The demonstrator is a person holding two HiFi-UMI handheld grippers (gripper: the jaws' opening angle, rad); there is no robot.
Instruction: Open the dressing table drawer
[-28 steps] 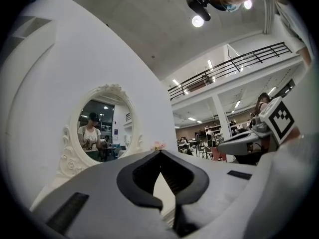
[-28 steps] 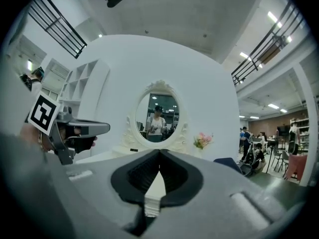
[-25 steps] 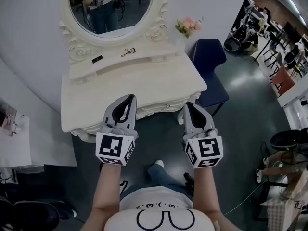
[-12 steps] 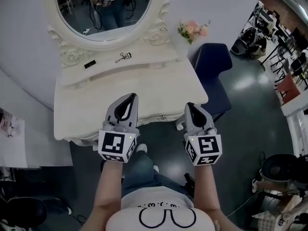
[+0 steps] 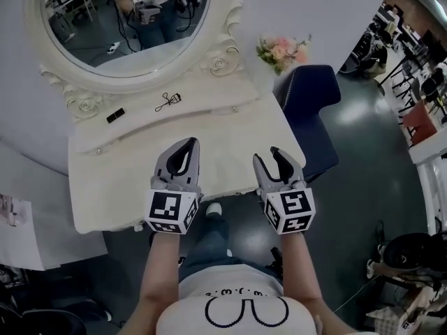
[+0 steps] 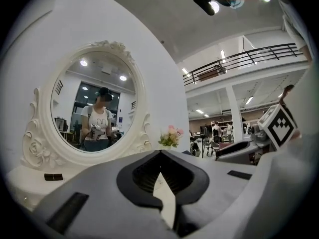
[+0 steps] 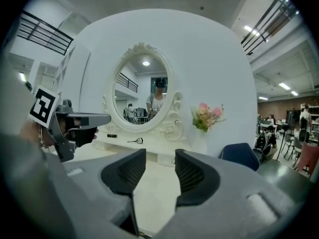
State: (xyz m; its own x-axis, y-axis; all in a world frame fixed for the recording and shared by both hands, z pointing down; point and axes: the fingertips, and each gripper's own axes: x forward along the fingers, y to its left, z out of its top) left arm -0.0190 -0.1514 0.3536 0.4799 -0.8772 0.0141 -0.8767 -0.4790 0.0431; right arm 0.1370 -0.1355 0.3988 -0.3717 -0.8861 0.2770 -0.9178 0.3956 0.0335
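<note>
My right gripper [image 7: 160,156] is standing with its jaws partway apart, having just been opening. Nothing is lying between the pads, and only the pale top of the table [image 7: 153,195] is showing through the gap. My left gripper [image 6: 160,152] is carrying its jaws closed, tips meeting, with nothing gripped.

Seen from the head view, the two are hovering side by side over the table's near edge, well apart from each other. Their tips are reaching over the top while their marker cubes are hanging out past the edge, above my legs and the dark floor. Both are pointing toward the oval mirror [image 5: 119,26] at the back.

The drawer [image 5: 230,189] is sitting in the table's front, under the lip of the top and below the space between my grippers. From above it is showing only as a thin strip. Neither gripper view is taking it in, and I cannot tell how far it is standing out.

Farther back, a curler [image 5: 166,102] and a small black block [image 5: 116,115] are lying on the raised shelf beneath the mirror. Pink flowers [image 5: 283,49] are standing at the shelf's right end. A blue chair [image 5: 311,110] is waiting just beside the table's right side.
</note>
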